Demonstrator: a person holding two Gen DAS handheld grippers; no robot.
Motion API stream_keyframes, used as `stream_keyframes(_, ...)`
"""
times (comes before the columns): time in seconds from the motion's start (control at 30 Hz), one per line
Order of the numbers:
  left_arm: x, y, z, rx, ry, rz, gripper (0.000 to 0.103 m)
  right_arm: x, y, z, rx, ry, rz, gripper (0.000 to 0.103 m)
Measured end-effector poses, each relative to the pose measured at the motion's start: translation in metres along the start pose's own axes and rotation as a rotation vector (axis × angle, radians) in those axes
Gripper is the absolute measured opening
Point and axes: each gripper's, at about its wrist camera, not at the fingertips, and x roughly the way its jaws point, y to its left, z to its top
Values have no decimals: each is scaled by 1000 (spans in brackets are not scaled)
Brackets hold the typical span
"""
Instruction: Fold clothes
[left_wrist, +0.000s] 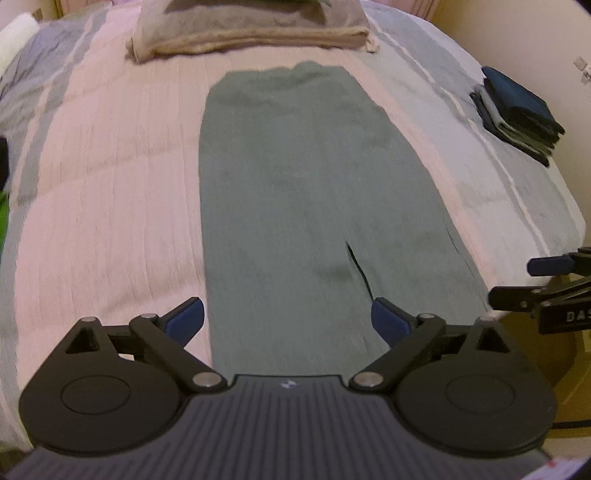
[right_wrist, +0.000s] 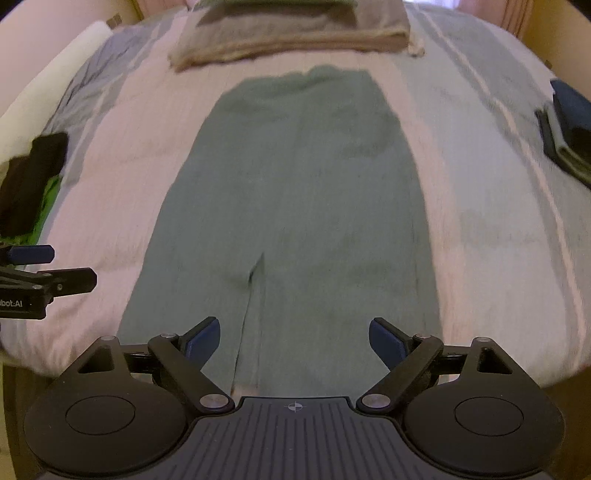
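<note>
A grey-green pair of trousers (left_wrist: 295, 192) lies flat lengthwise on the bed, waist at the far end, legs toward me, with a slit between the legs near the front edge. The same trousers (right_wrist: 295, 206) fill the middle of the right wrist view. My left gripper (left_wrist: 288, 321) hovers open over the left leg's hem, nothing between its blue pads. My right gripper (right_wrist: 295, 343) hovers open over the right leg's hem, also holding nothing. Each gripper shows at the edge of the other's view: the right gripper (left_wrist: 532, 284) and the left gripper (right_wrist: 55, 269).
The bed has a pink and grey striped cover (left_wrist: 103, 184). A folded beige blanket (left_wrist: 251, 33) lies at the far end. A stack of folded dark clothes (left_wrist: 517, 110) sits at the right edge. Black and green items (right_wrist: 33, 181) lie at the left edge.
</note>
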Motion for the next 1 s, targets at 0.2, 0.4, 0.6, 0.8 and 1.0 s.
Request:
stream_keyframes(0.2, -7, -21, -54, 9, 48, -7, 95, -7, 5, -42, 14, 46, 3, 85)
stream_keyframes(0.4, -5, -28, -77, 5, 80, -8, 96, -14, -4, -68, 22, 51, -11, 85)
stream_keyframes(0.6, -14, -26, -86, 16, 73, 6, 96, -19, 3, -82, 29, 32, 1, 85)
stream_keyframes(0.8, -20, -25, -88, 17, 54, 13, 96, -21, 7, -86, 25, 25, 10, 85)
stream_keyframes(1.0, -20, -21, -86, 16, 50, 6, 96, -20, 10, -84, 27, 16, 9, 85)
